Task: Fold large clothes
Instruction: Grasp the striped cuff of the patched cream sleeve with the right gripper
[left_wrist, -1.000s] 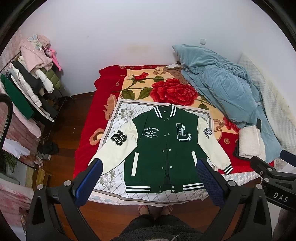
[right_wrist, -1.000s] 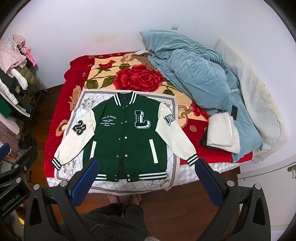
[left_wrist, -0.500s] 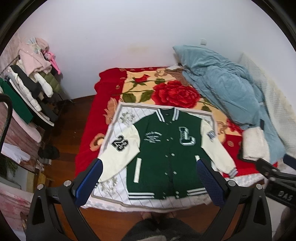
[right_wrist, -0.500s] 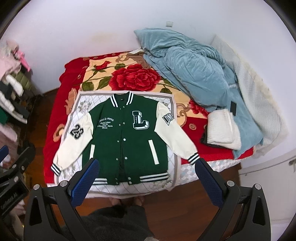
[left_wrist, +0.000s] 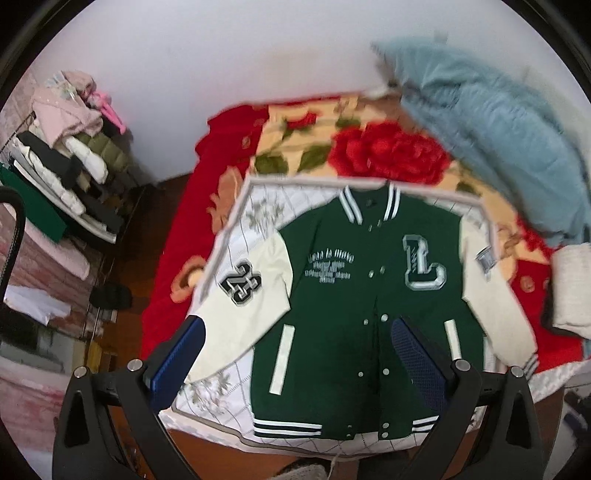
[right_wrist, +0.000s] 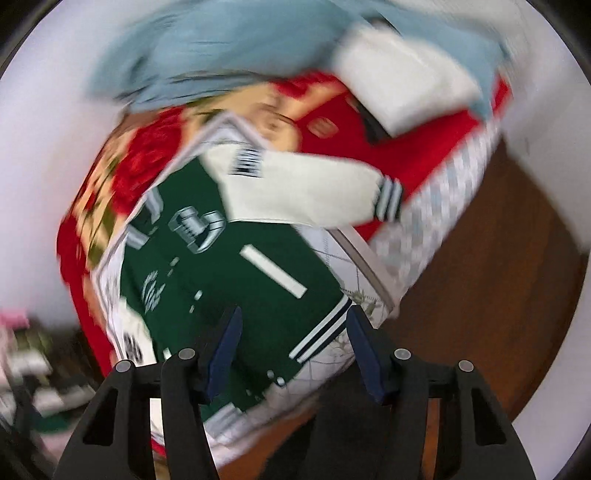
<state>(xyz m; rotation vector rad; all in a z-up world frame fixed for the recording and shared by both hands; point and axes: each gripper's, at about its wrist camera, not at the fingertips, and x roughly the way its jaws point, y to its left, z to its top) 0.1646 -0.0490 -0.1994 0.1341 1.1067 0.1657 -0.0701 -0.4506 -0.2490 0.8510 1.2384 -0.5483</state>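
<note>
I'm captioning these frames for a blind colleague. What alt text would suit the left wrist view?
A green varsity jacket with cream sleeves lies flat, front up and snapped shut, on a white quilted mat over a red rose-print blanket. The open left gripper hovers above its lower half, touching nothing. A blue duvet lies at right; a clothes rack stands at left.

Both wrist views above shared jacket (left_wrist: 354, 295)
</note>
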